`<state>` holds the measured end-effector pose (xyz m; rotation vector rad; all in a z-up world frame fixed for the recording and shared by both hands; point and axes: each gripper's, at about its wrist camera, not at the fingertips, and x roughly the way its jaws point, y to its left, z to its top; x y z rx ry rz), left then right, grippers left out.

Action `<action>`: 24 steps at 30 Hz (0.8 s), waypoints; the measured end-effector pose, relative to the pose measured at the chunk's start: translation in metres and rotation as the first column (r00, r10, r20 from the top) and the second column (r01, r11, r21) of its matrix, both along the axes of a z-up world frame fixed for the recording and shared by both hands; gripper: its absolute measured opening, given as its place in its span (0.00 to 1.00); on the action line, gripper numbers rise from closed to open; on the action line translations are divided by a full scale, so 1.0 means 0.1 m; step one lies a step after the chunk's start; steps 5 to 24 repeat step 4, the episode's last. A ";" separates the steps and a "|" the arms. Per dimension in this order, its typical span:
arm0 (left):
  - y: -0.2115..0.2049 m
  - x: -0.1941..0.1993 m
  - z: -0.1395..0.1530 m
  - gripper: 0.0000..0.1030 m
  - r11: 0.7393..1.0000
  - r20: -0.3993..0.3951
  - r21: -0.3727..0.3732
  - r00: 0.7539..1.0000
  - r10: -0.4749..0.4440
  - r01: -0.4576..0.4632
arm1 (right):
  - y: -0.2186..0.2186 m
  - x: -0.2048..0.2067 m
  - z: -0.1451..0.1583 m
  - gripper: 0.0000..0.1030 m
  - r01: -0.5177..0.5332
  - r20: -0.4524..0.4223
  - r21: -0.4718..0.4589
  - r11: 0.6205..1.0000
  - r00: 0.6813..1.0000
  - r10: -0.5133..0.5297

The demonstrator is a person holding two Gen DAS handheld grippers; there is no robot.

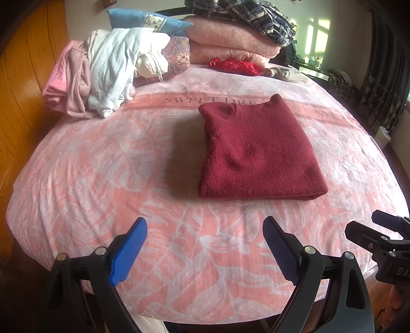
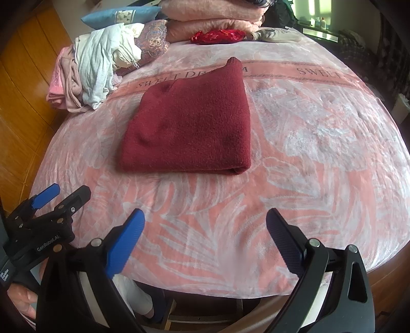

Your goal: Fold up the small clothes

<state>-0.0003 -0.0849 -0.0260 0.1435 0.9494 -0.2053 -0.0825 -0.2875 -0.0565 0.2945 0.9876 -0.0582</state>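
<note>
A dark red knitted sweater (image 1: 256, 151) lies folded into a neat rectangle in the middle of the pink bedspread (image 1: 102, 164); it also shows in the right wrist view (image 2: 189, 123). My left gripper (image 1: 205, 230) is open and empty, held above the near edge of the bed, short of the sweater. My right gripper (image 2: 205, 225) is open and empty too, over the near edge, with the sweater ahead and slightly left. Each gripper shows in the other's view: the right one at the far right (image 1: 379, 230), the left one at the lower left (image 2: 61, 194).
A heap of unfolded light clothes (image 1: 102, 76) lies at the far left of the bed (image 2: 97, 64). Folded pink blankets (image 1: 225, 43), a blue pillow (image 1: 146, 20) and a red cloth (image 1: 233, 65) sit at the back. A wooden wall (image 1: 23, 102) stands on the left.
</note>
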 end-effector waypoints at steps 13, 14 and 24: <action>0.01 0.01 0.00 0.89 1.000 -0.002 -0.002 1.000 -0.004 0.004 | 0.00 0.00 0.01 0.92 0.004 0.002 0.000 1.000 1.000 -0.004; 0.01 0.01 0.00 0.89 1.000 -0.002 -0.002 1.000 -0.004 0.004 | 0.00 0.00 0.01 0.92 0.004 0.002 0.000 1.000 1.000 -0.004; 0.01 0.01 0.00 0.89 1.000 -0.002 -0.002 1.000 -0.004 0.004 | 0.00 0.00 0.01 0.92 0.004 0.002 0.000 1.000 1.000 -0.004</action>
